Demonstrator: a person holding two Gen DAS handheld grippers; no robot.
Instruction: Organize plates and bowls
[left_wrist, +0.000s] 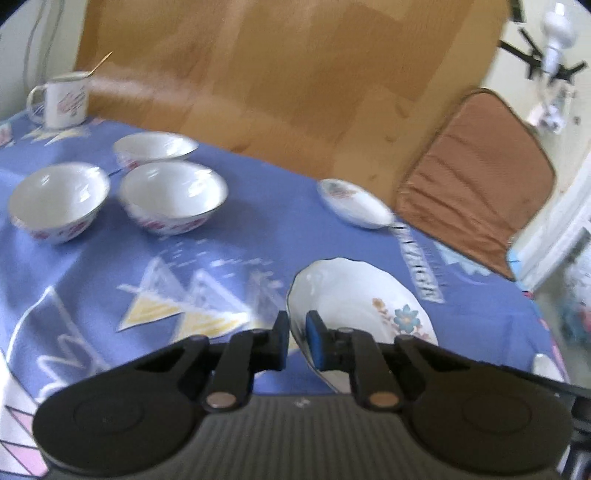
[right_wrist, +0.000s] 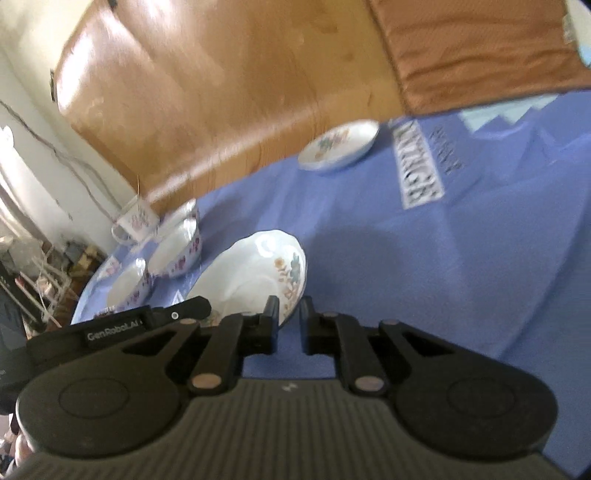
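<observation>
**Slip Risk at Plate Rim**

Left tongs (left_wrist: 297, 341) clamped on near rim of floral plate (left_wrist: 362, 306), tilted above blue-clothed desk (left_wrist: 110, 280). Right tongs (right_wrist: 287, 325) narrowly parted, empty, just beside plate. Three bowls (left_wrist: 173, 197) grouped beyond plate; small dish (left_wrist: 354, 203) near far desk edge. Thin glazed rim: probable rotation or drop from edge-only grip.

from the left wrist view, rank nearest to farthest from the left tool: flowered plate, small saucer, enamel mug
1. flowered plate: its rim sits between the fingers of the left tool, low and right of centre.
2. small saucer: farther back on the right, near the edge of the blue cloth.
3. enamel mug: far left corner, behind the three bowls.
</observation>
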